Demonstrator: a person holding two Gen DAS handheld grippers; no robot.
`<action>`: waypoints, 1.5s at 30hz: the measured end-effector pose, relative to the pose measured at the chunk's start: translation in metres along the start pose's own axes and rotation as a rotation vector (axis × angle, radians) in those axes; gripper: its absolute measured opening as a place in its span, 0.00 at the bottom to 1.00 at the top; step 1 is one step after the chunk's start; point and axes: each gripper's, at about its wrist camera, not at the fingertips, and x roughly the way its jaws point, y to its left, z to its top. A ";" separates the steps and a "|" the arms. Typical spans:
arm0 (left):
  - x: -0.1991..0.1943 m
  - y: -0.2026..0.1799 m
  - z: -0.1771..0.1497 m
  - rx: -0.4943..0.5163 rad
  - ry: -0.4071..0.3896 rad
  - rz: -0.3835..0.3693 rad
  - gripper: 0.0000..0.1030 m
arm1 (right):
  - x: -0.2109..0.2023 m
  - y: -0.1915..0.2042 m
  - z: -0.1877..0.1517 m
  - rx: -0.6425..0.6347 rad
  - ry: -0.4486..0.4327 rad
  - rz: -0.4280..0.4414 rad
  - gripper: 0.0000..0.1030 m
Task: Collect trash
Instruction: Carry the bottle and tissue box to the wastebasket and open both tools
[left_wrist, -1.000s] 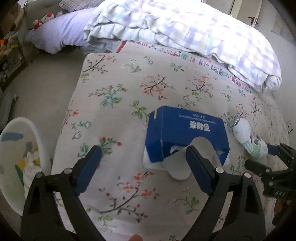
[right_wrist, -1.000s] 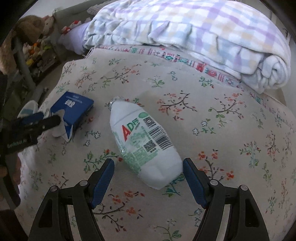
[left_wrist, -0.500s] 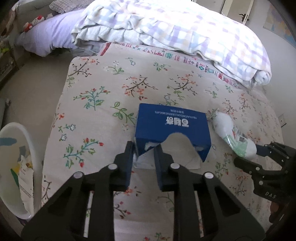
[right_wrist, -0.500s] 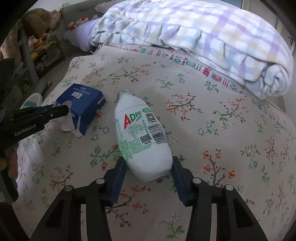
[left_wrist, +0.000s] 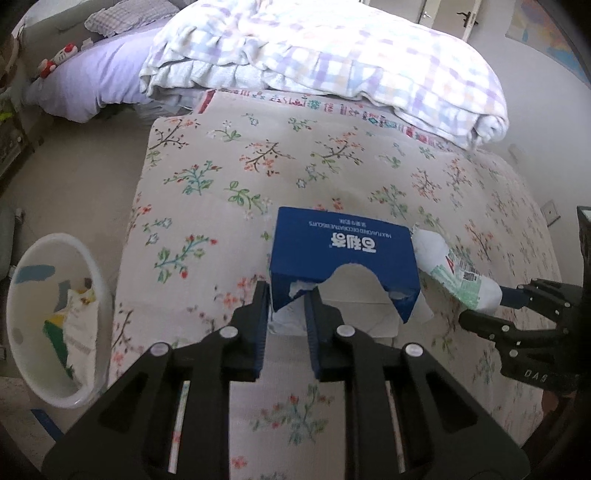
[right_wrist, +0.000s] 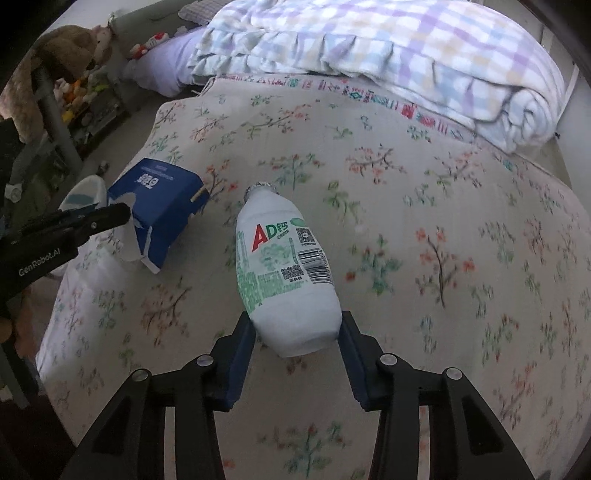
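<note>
A torn blue cardboard box (left_wrist: 340, 251) with white paper (left_wrist: 354, 314) spilling from its ripped end lies on the flowered bed cover (left_wrist: 258, 158). My left gripper (left_wrist: 285, 295) is shut on the box's near left corner. In the right wrist view the box (right_wrist: 162, 192) tilts beside the left gripper (right_wrist: 122, 218). A white AD milk bottle (right_wrist: 284, 266) with a green label points away from me. My right gripper (right_wrist: 295, 325) has its jaws closing, pads pressed on the bottle's base. In the left wrist view the bottle (left_wrist: 454, 273) and the right gripper (left_wrist: 484, 306) sit just right of the box.
A white bin (left_wrist: 55, 317) holding wrappers stands on the floor left of the bed, also seen as a white rim (right_wrist: 83, 192) behind the left gripper. A folded checked blanket (left_wrist: 332, 55) and a lilac pillow (left_wrist: 85, 85) fill the bed's far end. Shelves with toys (right_wrist: 74, 92) stand at the left.
Both grippers went from wide open to closed: the left onto the box corner, the right onto the bottle's base. Both have since drawn back and up a little with their loads.
</note>
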 end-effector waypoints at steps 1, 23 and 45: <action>-0.005 0.001 -0.003 0.006 -0.004 0.003 0.20 | -0.005 0.000 -0.004 0.004 -0.003 0.003 0.45; -0.091 0.073 -0.038 -0.205 -0.100 0.028 0.20 | -0.043 0.046 -0.006 -0.077 -0.069 0.054 0.09; -0.115 0.115 -0.055 -0.331 -0.095 0.013 0.20 | 0.026 0.046 0.038 0.315 -0.004 0.085 0.70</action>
